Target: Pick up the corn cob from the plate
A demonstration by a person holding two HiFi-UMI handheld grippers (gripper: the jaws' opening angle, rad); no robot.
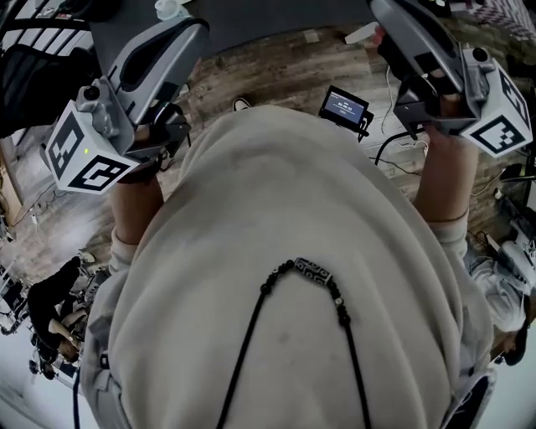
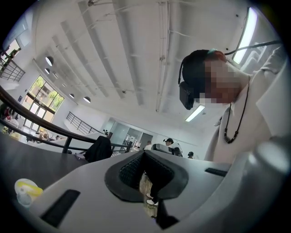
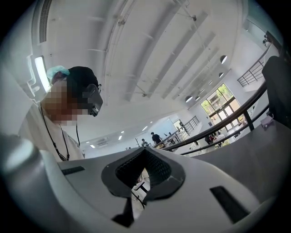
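No corn cob and no plate show in any view. In the head view my left gripper is held up at the top left and my right gripper at the top right, each above the cream sweatshirt of the person holding them. The left gripper view has the left gripper with its dark pads met at the tips and nothing between them. My right gripper in its own view is the same, pads together and empty. Both gripper views face the ceiling.
A dark table edge runs along the top of the head view. A small yellow and white object sits on the dark surface at the lower left of the left gripper view. A device with a lit screen and cables lie on the wood floor.
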